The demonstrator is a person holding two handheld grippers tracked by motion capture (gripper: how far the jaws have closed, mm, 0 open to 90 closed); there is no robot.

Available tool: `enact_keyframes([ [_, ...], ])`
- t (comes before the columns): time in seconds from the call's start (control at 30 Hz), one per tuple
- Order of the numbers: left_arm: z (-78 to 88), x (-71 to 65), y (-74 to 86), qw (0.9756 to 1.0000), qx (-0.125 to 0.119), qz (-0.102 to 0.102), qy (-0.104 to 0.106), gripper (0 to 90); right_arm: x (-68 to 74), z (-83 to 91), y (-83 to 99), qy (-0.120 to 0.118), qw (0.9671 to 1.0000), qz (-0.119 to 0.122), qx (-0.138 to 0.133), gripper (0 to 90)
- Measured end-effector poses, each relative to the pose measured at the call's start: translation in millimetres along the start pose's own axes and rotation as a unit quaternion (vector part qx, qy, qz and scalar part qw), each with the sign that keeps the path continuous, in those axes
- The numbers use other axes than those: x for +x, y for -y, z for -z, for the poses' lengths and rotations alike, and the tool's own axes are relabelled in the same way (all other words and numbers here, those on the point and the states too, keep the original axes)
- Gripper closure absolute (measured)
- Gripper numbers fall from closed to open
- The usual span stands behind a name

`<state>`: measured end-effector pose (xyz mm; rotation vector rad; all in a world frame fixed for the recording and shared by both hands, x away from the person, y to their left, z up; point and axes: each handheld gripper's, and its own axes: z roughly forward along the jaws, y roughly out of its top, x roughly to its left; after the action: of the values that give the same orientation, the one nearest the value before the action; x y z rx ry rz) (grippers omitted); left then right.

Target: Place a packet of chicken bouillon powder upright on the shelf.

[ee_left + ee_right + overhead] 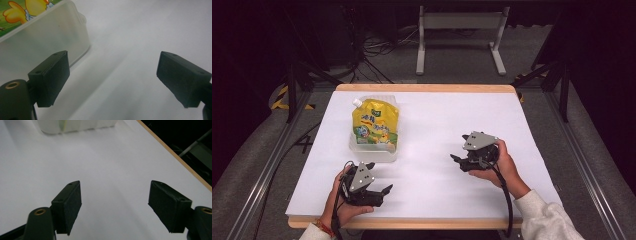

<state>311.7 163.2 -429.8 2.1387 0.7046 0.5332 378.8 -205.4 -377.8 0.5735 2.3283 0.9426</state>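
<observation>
From above, the yellow plastic pouch (375,122) lies in a clear plastic box (373,152) on your white surface (437,120). Your left tongs (381,191) sit near the box; your right tongs (456,161) are well apart from it. The left tongs' view shows them wide apart with the box (45,37) just beside. The right tongs' view shows them apart and holding nothing.

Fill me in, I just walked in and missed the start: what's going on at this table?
A person sits at a white table with a hand-held gripper in each hand. The left hand-held gripper and the right hand-held gripper are both open and hold nothing. A yellow spouted pouch lies in a clear plastic container at the far left. The left one is close to the container's near side but not touching it.
</observation>
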Motion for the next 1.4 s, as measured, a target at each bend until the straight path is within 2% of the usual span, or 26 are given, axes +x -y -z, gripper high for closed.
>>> enact_keyframes([
  [0.23,-3.4,-2.0,2.5,0.9999,0.013,-0.006,0.004,11.8,1.8,7.0,18.2,0.009,0.9998,-0.005,0.016,22.4],
  [0.27,-4.1,-2.2,2.8,0.9999,0.014,-0.007,0.005,11.7,2.1,10.0,26.5,0.013,0.9997,-0.008,0.021,22.2],
  [0.53,-8.2,0.0,4.1,0.9997,0.021,-0.007,0.007,11.7,4.4,20.7,53.2,0.029,0.9990,-0.017,0.030,21.4],
  [0.73,-10.3,1.2,5.6,0.9996,0.026,-0.014,0.006,11.7,2.6,32.2,76.6,0.037,0.9978,-0.044,0.032,20.3],
  [0.9,-10.5,4.3,6.6,0.9996,0.025,-0.009,0.012,11.6,-1.7,42.5,98.2,0.054,0.9955,-0.072,0.031,18.2],
  [0.97,-9.8,6.3,7.1,0.9996,0.023,-0.006,0.013,11.6,-3.3,47.5,106.6,0.070,0.9938,-0.079,0.035,18.0],
  [1.3,-4.2,12.8,12.3,0.9997,0.022,-0.005,0.009,11.5,-5.5,67.6,133.9,0.090,0.9901,-0.103,0.031,17.0],
  [1.33,-3.6,13.9,13.0,0.9997,0.020,-0.004,0.009,11.4,-5.6,72.5,141.1,0.095,0.9884,-0.115,0.031,16.5],
  [1.4,-2.4,15.4,14.2,0.9997,0.022,-0.006,0.006,11.3,-5.2,74.4,144.1,0.096,0.9877,-0.120,0.031,16.5],
])
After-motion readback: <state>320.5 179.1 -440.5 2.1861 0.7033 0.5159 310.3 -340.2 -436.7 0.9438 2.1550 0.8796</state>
